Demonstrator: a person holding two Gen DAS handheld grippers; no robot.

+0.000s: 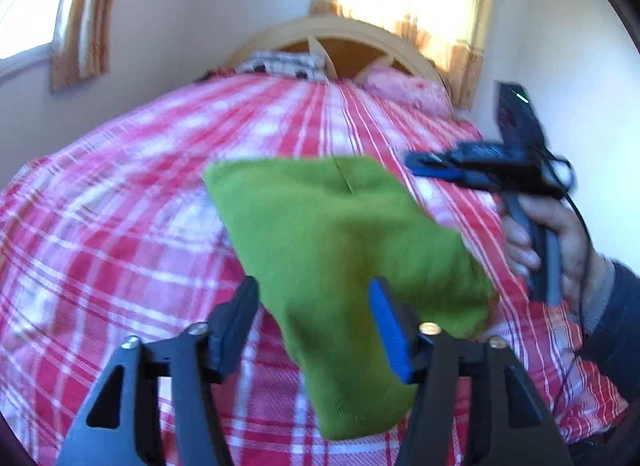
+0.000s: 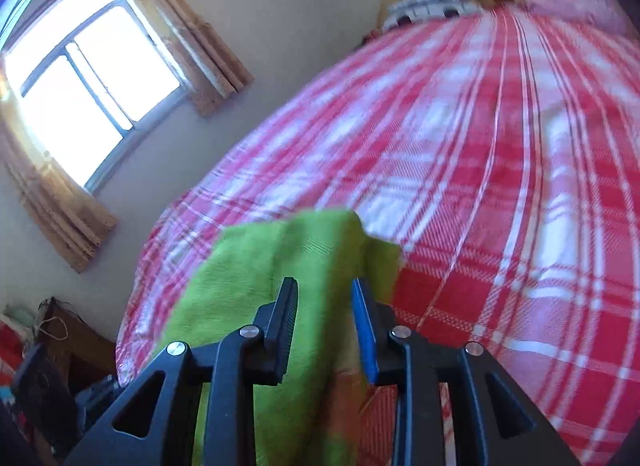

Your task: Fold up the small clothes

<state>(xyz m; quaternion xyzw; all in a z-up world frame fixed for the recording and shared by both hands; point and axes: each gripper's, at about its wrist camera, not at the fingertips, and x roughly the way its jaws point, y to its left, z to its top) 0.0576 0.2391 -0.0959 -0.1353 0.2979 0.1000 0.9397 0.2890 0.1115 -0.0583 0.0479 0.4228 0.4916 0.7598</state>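
Observation:
A green knit garment (image 1: 340, 242) lies folded on the red and white plaid bed cover (image 1: 120, 225). My left gripper (image 1: 314, 290) is open, its jaws wide apart just above the garment's near part. In the right wrist view the same garment (image 2: 256, 266) lies under my right gripper (image 2: 324, 286), whose jaws are apart over the cloth without pinching it. The right gripper (image 1: 416, 163) also shows in the left wrist view, held in a hand at the garment's right side.
The bed has a wooden headboard (image 1: 320, 31) with pillows (image 1: 404, 85) at the far end. A window (image 2: 88, 77) with orange curtains is on the left wall. Clutter and furniture (image 2: 48, 366) stand on the floor at the bed's left.

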